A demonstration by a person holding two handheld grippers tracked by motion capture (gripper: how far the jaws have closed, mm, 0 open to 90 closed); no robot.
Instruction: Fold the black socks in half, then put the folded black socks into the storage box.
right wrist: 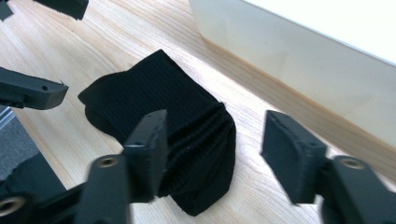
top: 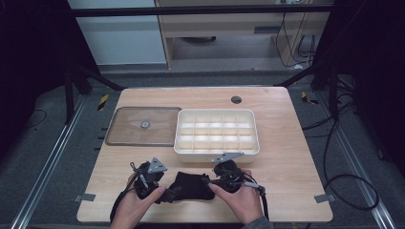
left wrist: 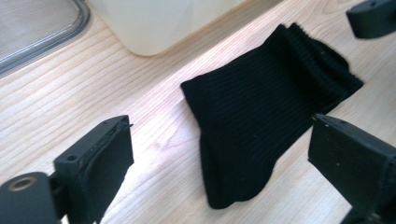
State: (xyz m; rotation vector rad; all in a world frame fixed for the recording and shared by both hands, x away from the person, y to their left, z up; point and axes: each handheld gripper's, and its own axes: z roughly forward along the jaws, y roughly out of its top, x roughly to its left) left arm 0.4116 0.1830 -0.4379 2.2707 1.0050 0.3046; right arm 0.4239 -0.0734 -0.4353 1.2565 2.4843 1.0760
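The work item is 1 black sock (top: pixel 192 186), folded and lying flat on the desk (top: pixel 286 162) near its front edge, just in front of the white compartment tray (top: pixel 217 150) and between the 2 hand-held grippers. In the high view the sock's long axis runs left to right, roughly parallel to the tray's front wall. The left hand-held gripper (top: pixel 149 177) sits at the sock's left end; in the left gripper view its jaws stand spread wide with nothing between the pads, and the sock (left wrist: pixel 261 126) lies ahead of them and toward the right jaw, with the ribbed cuff at the far end. The right hand-held gripper (top: pixel 228 174) sits at the sock's right end; in the right gripper view its jaws stand partly spread and pinch nothing, the left jaw hangs over the layered cuff edge of the sock (right wrist: pixel 159 121), and the right jaw is over bare wood beside it. Whether that left jaw touches the fabric cannot be told. Judged from this layout, each gripper is close to its own end of the sock, and the right one is nearer to a grasp, since the cuff already lies partly in its jaw gap. A clear lid (top: pixel 143 126) rests on the desk to the left of the tray, well apart from the sock.
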